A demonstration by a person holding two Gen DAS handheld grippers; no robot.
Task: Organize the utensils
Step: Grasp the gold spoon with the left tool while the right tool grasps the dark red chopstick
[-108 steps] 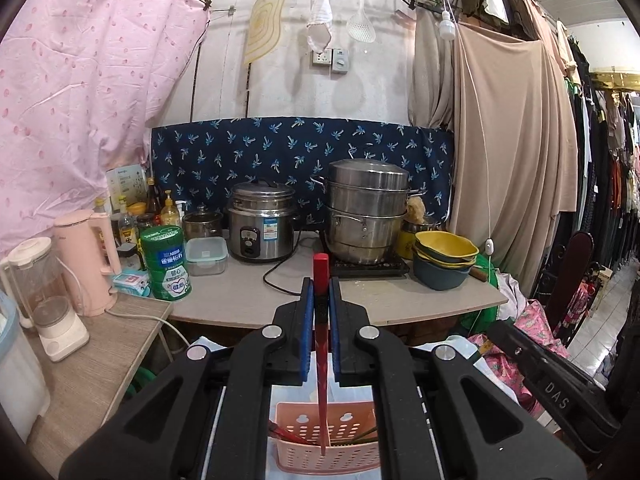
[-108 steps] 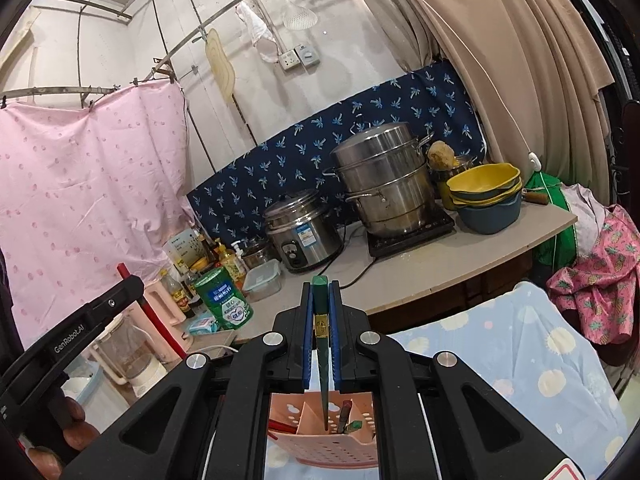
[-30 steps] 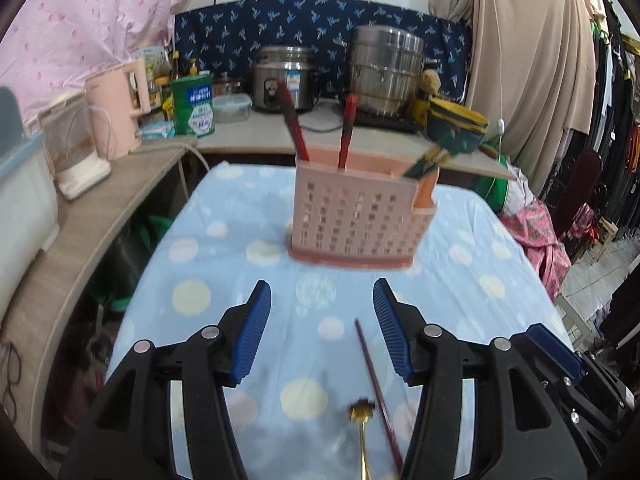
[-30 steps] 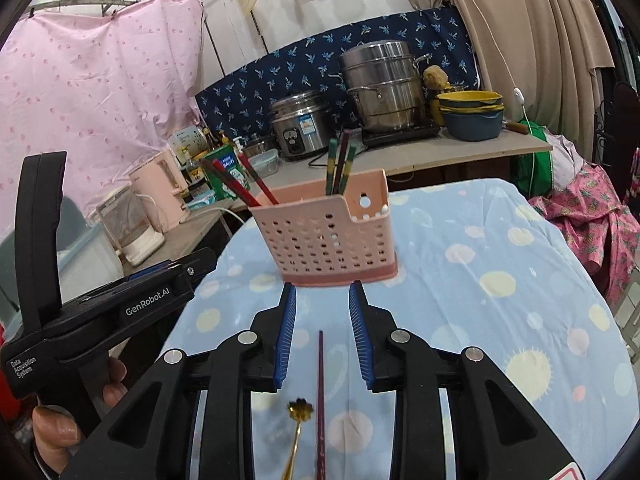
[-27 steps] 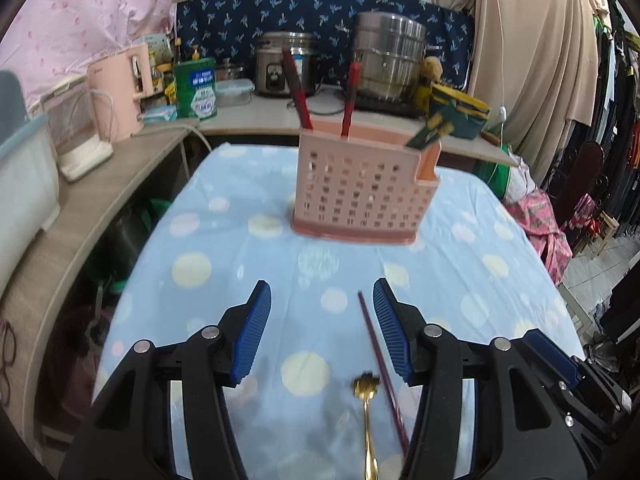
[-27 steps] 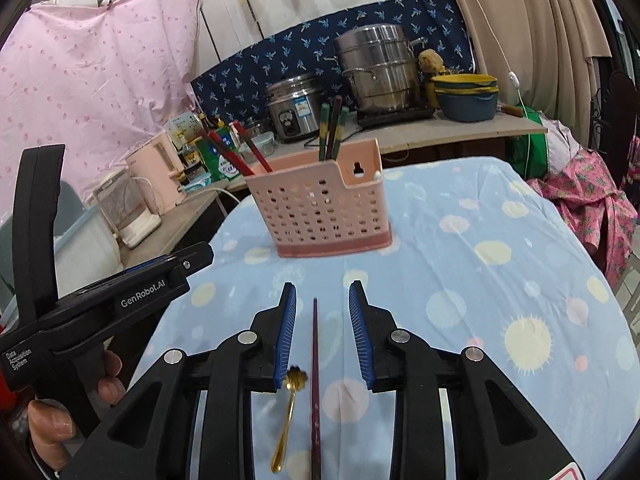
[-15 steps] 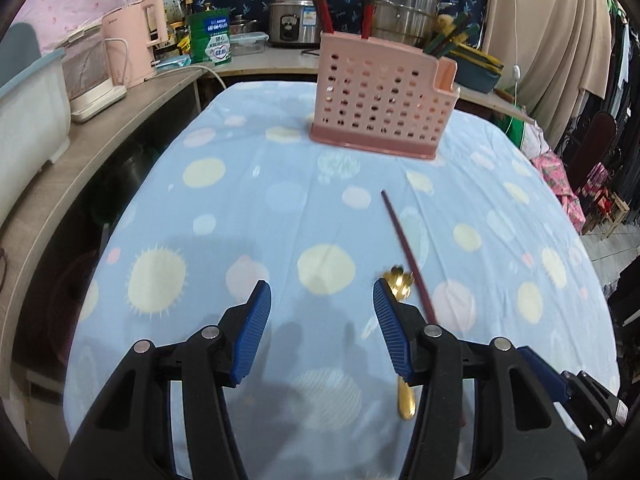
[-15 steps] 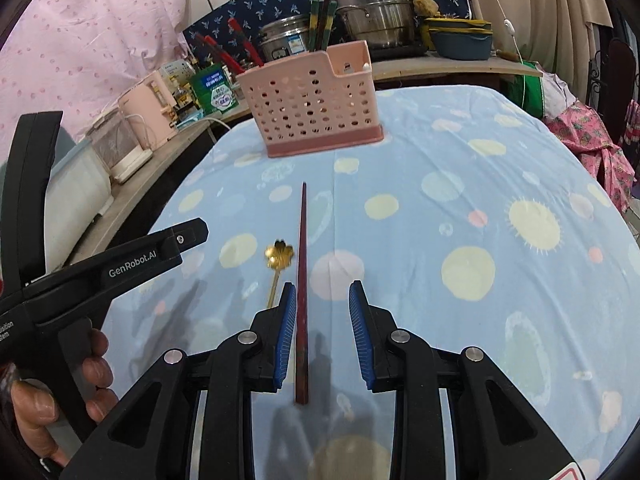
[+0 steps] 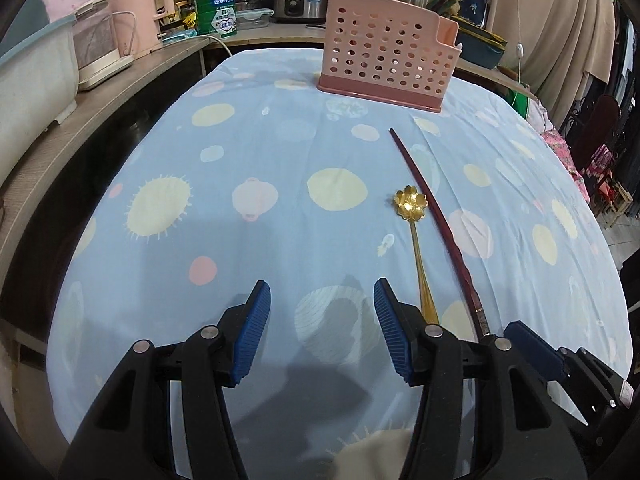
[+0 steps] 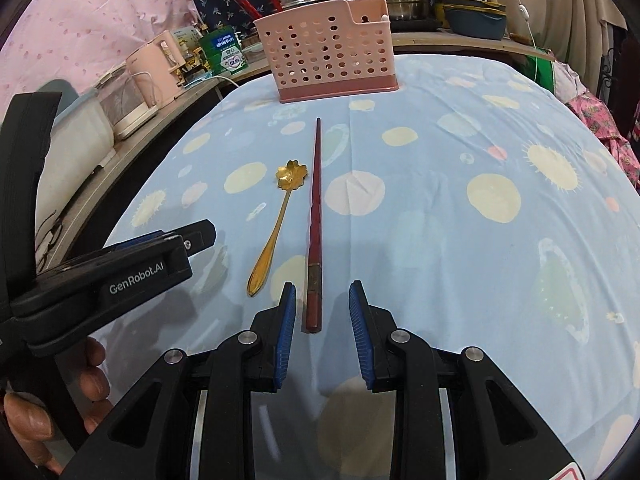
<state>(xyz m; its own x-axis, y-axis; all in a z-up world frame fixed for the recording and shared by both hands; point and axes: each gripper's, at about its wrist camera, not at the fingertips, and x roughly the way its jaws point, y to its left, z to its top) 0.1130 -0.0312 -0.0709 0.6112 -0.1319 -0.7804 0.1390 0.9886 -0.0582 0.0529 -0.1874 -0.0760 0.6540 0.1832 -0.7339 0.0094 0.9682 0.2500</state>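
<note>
A dark red chopstick [image 10: 314,216] lies on the blue dotted tablecloth [image 10: 460,240], pointing at the pink perforated basket [image 10: 332,60]. Just left of it lies a gold flower-bowled spoon [image 10: 276,232]. My right gripper [image 10: 322,292] is open low over the cloth, the chopstick's near end between its pads and touching neither. In the left wrist view my left gripper [image 9: 320,292] hangs left of the spoon [image 9: 416,248] and chopstick [image 9: 436,216]; its jaws are opening with only cloth between them. The basket [image 9: 384,56] holds red and green chopsticks.
A wooden counter [image 9: 48,140] runs along the left with a pink kettle [image 9: 140,16], a blender and a white bin. Steel pots and bowls stand behind the basket. A hand [image 10: 40,420] holds the left gripper's body [image 10: 120,272] at the right view's left edge.
Both grippers released chopsticks into the basket, then sank toward the cloth and drew back from it. The chopstick's near end now sits between the right pads.
</note>
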